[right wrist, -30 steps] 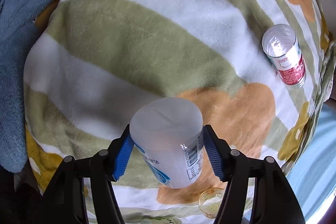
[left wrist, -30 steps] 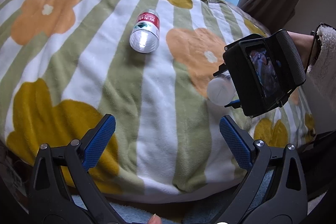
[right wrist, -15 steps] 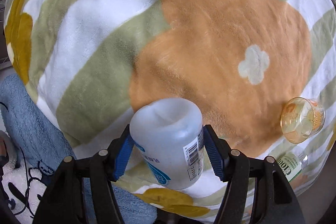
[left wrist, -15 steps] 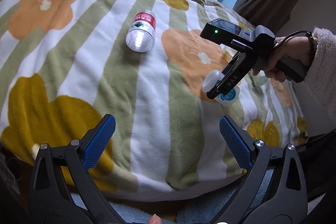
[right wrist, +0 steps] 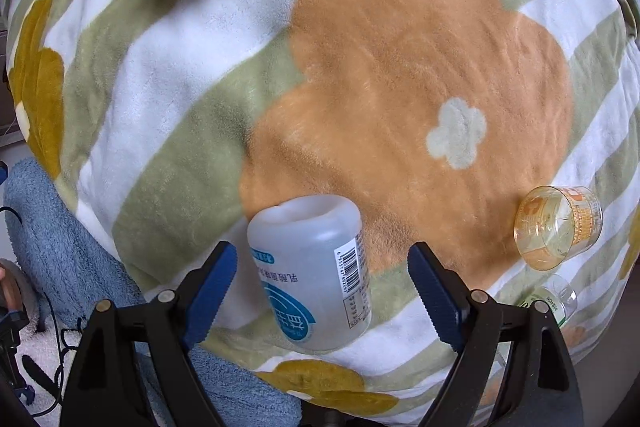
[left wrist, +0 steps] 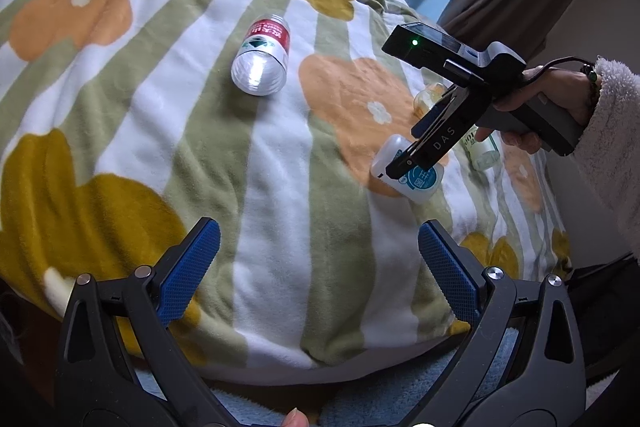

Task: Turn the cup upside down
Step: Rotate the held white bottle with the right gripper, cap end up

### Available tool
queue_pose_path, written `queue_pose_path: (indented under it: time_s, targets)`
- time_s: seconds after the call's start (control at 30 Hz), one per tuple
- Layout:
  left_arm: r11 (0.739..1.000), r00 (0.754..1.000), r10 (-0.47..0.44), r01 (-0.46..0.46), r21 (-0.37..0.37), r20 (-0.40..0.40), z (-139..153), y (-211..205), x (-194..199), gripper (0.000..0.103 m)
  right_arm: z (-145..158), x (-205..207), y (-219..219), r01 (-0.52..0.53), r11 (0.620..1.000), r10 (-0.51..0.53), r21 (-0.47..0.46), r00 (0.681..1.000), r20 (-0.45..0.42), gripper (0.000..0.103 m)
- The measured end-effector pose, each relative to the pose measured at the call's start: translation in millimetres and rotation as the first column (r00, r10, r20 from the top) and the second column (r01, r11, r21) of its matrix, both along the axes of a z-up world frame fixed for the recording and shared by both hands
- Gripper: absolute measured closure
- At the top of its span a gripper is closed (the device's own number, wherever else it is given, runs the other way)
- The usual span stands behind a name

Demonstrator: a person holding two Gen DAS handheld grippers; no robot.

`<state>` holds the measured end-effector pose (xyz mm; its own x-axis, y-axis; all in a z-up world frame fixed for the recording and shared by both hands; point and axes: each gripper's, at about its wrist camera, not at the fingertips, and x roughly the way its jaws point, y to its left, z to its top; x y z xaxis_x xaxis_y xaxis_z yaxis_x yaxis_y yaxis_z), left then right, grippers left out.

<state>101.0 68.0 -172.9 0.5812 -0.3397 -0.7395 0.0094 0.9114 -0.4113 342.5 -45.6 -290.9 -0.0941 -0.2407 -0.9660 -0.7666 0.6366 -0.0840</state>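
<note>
Frosted white cup [right wrist: 310, 273] upside down on the bed's blanket [right wrist: 200, 99]

It is a translucent plastic cup with a blue-and-white label and a barcode down one side. Its closed base faces up and the printed characters read inverted. It leans slightly, at the 6 o'clock edge of the blanket's orange flower, mouth pressed into the fleece. From the left wrist view it sits at 3 o'clock [left wrist: 406, 169].

Blanket [right wrist: 168, 95]: plush fleece, matt, soft nap. Blue towel [right wrist: 60, 227]: looped terry, rougher. Cup [right wrist: 312, 275]: frosted translucent plastic, smooth, dull sheen, printed label. Red-labelled cup [left wrist: 262, 57]: clear glossy plastic, catching light. Amber cup [right wrist: 558, 227]: clear, glossy (plastic or glass, can't tell). Right gripper [right wrist: 324, 287]: matt black plastic arms, blue textured pads [right wrist: 432, 291], shiny metal pins. Sleeve [left wrist: 612, 147]: fuzzy white fleece.
</note>
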Motion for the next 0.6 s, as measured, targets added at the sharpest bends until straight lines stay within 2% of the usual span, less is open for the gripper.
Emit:
queue_pose_path:
  time_s: [0.07, 0.17, 0.23, 0.3, 0.37, 0.43, 0.5, 0.6]
  targets:
    - [1.000, 1.000, 0.002, -0.002, -0.001, -0.001, -0.2, 0.6, -0.3, 0.004, -8.9, 0.7, -15.6, -0.032, 0.999, 0.031, -0.008, 0.999, -0.024, 0.018]
    - [1.000, 1.000, 0.010, -0.010, -0.009, -0.003, -0.6, 2.6, -0.2, 0.004, -21.8, -7.0, -12.8, -0.048, 0.999, 0.047, -0.019, 0.998, -0.040, 0.019]
    - [1.000, 1.000, 0.013, -0.013, -0.011, -0.005, -1.1, 3.3, 0.0, 0.004, -27.6, -6.8, -10.3, -0.056, 0.998, 0.055, -0.021, 0.998, -0.036, 0.036]
    - [1.000, 1.000, 0.012, -0.012, -0.011, -0.009, -1.9, 2.9, 0.0, 0.004, -29.2, -6.5, -8.4, -0.060, 0.998, 0.060, -0.022, 0.998, -0.019, 0.044]
    - [1.000, 1.000, 0.010, -0.010, -0.010, -0.011, -2.5, 2.4, 0.3, 0.004, -27.4, -5.5, -11.2, -0.045, 0.999, 0.045, 0.002, 0.999, -0.009, 0.044]
    - [1.000, 1.000, 0.009, -0.009, -0.008, -0.010, -3.0, 2.3, 0.0, 0.004, -13.1, 2.0, -23.9, -0.017, 0.998, 0.017, 0.055, 1.000, 0.012, 0.044]
    - [1.000, 1.000, 0.006, -0.006, -0.002, -0.007, -3.3, 0.9, 0.6, 0.004, 6.8, 4.1, -33.4, 0.015, 0.988, -0.024, 0.152, 0.998, 0.060, 0.044]
    - [1.000, 1.000, 0.007, -0.007, 0.001, 0.000, -3.5, -0.8, 0.8, 0.004, 36.8, 1.0, -53.4, 0.064, 0.927, -0.130, 0.371, 0.979, 0.157, 0.044]
